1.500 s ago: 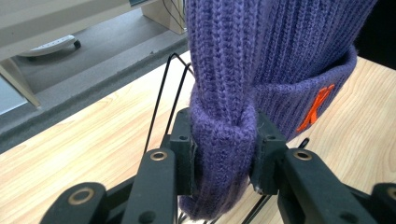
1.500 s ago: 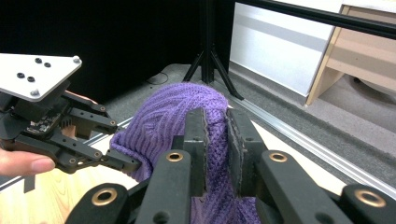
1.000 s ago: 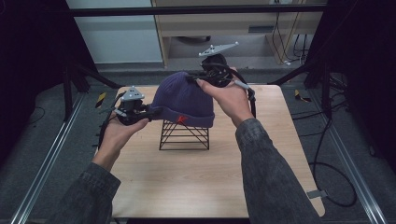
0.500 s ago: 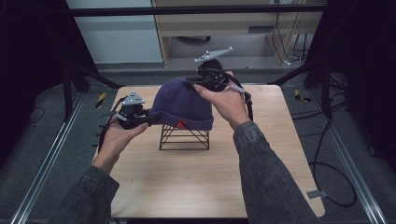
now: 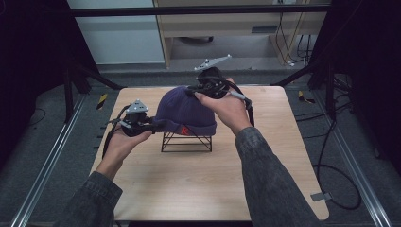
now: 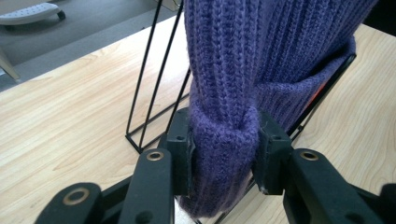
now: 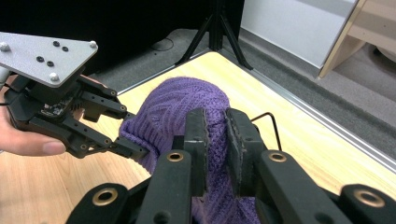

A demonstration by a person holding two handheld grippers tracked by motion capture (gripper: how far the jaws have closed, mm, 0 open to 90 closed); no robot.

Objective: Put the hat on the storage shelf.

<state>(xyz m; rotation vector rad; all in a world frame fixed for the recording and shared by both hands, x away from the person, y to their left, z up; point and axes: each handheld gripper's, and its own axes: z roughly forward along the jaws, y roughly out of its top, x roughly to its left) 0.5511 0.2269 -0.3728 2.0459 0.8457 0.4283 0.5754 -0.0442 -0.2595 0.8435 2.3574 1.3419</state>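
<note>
A purple knit beanie [image 5: 184,111] with a small red tag sits over a black wire stand [image 5: 187,141] on the wooden table [image 5: 198,189]. My left gripper [image 5: 158,125] comes in from the left, shut on the beanie's folded cuff. In the left gripper view the cuff [image 6: 224,154] is bunched between the pads. Those jaws have just eased open a little, with the cuff still pinched. My right gripper [image 5: 191,90] is shut on the beanie's far edge; in the right gripper view the knit [image 7: 173,102] runs between its jaws [image 7: 215,135], with the left gripper [image 7: 133,149] beyond.
Bare wood lies in front of the stand and on both sides. Black frame legs [image 5: 82,75] and metal rails [image 5: 42,175] flank the table. Cables [image 5: 331,156] trail on the floor at the right, and a cabinet [image 5: 227,23] stands behind.
The beanie has come down lower over the wire stand. My left hand has sunk with the cuff, and the right gripper has stayed near the far edge.
</note>
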